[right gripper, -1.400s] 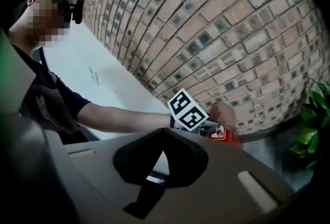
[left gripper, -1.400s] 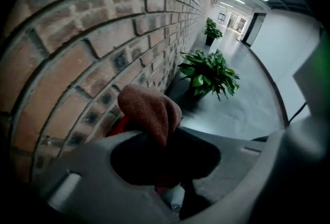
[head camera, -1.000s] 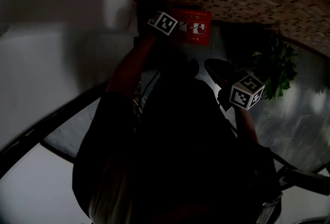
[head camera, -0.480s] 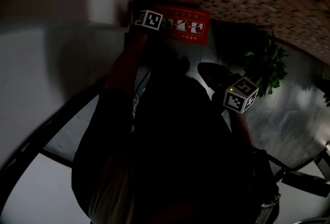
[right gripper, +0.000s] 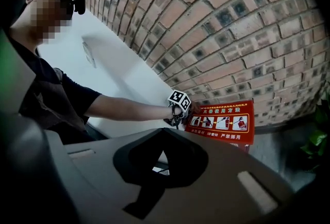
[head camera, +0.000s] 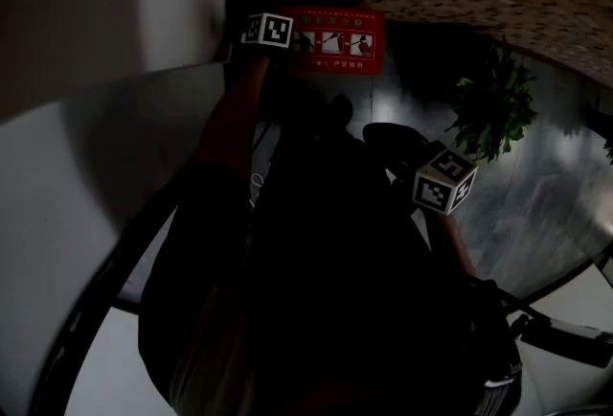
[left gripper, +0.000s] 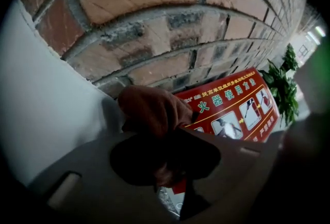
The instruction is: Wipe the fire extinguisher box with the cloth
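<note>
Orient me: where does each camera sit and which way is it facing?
Left gripper view: rides the left gripper, faces the brick wall and red fire extinguisher box over jaws shut on the cloth.
Right gripper view: rides the right gripper, jaws together and empty; faces the person's torso and outstretched left arm.
Head view: on the head, looking steeply down the dark torso.
Shared: all three show the box and wall.

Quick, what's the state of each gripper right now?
Left gripper: shut on the cloth.
Right gripper: shut, nothing between its jaws.
</note>
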Tool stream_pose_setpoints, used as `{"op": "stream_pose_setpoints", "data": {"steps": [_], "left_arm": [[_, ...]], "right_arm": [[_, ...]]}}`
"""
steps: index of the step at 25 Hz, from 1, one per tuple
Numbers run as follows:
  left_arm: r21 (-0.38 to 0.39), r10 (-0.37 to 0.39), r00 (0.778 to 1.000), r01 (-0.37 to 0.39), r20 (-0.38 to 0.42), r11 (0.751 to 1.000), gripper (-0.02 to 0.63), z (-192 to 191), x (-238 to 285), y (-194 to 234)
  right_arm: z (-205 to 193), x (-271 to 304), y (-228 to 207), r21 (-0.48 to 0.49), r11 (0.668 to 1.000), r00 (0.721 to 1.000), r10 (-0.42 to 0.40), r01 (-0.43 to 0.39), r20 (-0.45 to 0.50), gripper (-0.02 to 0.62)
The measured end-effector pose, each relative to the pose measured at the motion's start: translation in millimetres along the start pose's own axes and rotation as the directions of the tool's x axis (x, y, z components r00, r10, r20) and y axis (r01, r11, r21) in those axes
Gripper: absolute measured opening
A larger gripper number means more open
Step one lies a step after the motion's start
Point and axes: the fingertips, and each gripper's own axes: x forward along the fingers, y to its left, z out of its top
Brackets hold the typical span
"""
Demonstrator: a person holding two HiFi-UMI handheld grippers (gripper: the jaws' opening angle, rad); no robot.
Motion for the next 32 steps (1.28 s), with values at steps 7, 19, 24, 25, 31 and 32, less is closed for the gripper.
{"op": "stream_pose_setpoints", "data": {"steps": [7, 19, 24, 25, 31, 32], "left_arm": [[0.045, 0.040, 0.998, -0.037, -0.055, 0.998, 0.098, -4, 21, 17], [0.340, 0.118, 0.980, -0.058, -0.160, 0.939, 0.095, -1, 39, 7], [0.435, 0.120, 0.974, -0.026, -0.191, 0.900, 0.094, -1, 40, 5], [0.452, 0.117, 0.974, -0.019, -0.191, 0.892, 0.094, -1, 40, 4], [0.452, 0.099, 0.968, 0.017, -0.231, 0.892, 0.094, 1, 43, 5], [0.436, 0.090, 0.968, 0.021, -0.233, 0.900, 0.094, 1, 43, 6]], "right_arm": [[6, 8, -6, 0.032, 0.999, 1.000, -0.015, 0.014, 0.023, 0.000], [12, 19, -19, 0.076, 0.997, 0.999, -0.031, 0.029, 0.022, 0.000], [12, 22, -24, 0.094, 0.995, 1.000, -0.027, 0.027, 0.002, 0.000], [15, 22, -24, 0.084, 0.996, 1.000, -0.028, 0.028, -0.002, 0.000], [12, 21, -35, 0.109, 0.994, 1.000, -0.023, 0.022, 0.007, 0.000], [15, 20, -35, 0.100, 0.995, 1.000, -0.024, 0.022, 0.013, 0.000]]}}
